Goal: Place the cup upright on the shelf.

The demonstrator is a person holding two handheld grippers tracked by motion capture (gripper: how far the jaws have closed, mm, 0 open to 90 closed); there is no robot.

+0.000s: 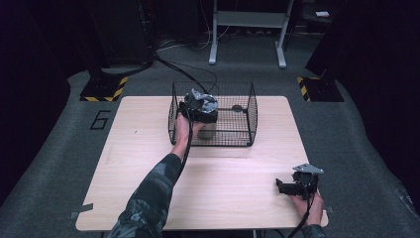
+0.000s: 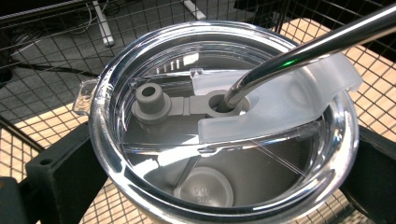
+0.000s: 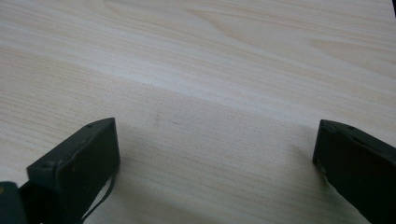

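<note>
Reaching into the wire basket (image 1: 250,116) at upper centre of the frame, the left hand-held gripper (image 1: 200,106) sits directly over the tumbler (image 2: 224,140), jaws pinching its sides. Upright steel tumbler, clear lid, metal straw (image 2: 308,49) leaning toward upper right. Right hand-held gripper (image 1: 297,186) rests spread on the table (image 1: 138,163), well apart.
</note>
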